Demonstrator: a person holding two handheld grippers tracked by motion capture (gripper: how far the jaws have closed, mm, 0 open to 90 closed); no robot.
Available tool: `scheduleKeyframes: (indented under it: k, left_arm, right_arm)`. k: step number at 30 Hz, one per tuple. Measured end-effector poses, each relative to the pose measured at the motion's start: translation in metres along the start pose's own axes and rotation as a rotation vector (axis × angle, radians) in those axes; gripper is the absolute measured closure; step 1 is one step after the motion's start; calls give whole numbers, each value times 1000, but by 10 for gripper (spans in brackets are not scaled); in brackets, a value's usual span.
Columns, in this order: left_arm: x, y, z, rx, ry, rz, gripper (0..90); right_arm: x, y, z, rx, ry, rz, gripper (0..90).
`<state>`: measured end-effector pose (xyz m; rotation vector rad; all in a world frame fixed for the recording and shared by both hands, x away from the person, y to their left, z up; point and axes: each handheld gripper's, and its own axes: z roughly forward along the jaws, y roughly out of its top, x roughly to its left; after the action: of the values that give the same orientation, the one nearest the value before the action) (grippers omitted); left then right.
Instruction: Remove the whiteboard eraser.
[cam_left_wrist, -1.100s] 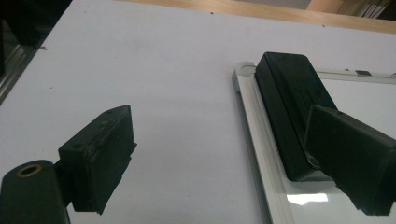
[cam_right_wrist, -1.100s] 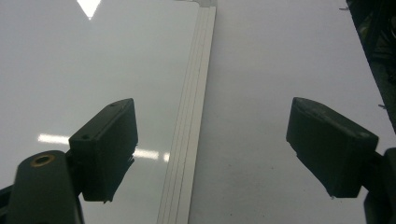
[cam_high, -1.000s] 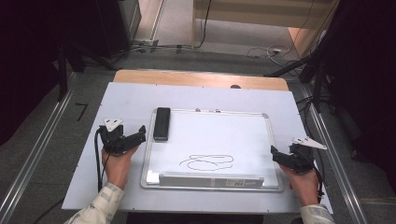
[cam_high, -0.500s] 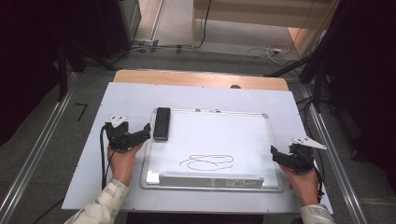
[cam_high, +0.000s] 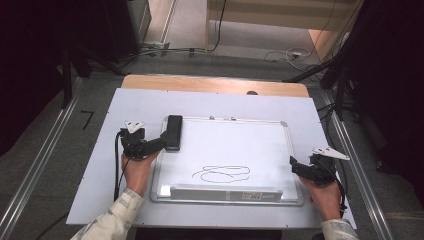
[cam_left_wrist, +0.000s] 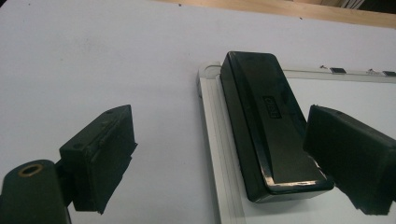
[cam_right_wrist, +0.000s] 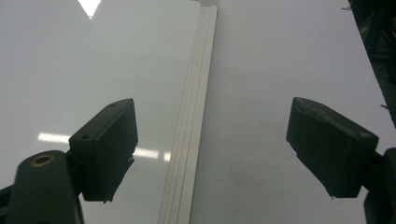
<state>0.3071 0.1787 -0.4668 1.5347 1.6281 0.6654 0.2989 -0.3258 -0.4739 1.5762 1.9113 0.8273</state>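
Both grippers are spread wide; my left gripper (cam_left_wrist: 224, 158) straddles the near end of the black eraser (cam_high: 174, 132) lying on the whiteboard's (cam_high: 260, 145) left frame, my right gripper (cam_high: 299, 167) idling by the right frame. If I clench this shallow, the glossy eraser could squirt out or tip off the frame

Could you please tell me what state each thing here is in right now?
Left gripper: open, jaws either side of the eraser's near end.
Right gripper: open, holding nothing, over the whiteboard's right frame.
Eraser: lying flat on the whiteboard's top left corner.
Whiteboard: flat on the table, black scribble unerased.
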Motion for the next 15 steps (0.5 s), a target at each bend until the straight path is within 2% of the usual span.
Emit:
scheduleKeyframes:
  k: [6,9,13,15]
  left_arm:
    - [-8,4,6,11,-7,6,125]
    - [-13,6,13,31,-14,6,135]
    - [-21,11,25,46,-1,3,141]
    - [-29,14,34,63,11,22,144]
  right_arm:
    - [0,0,0,-1,0,1,152]
    - [0,0,1,-1,2,1,152]
    - [1,1,1,2,4,0,152]
    - [1,1,1,1,4,2,152]
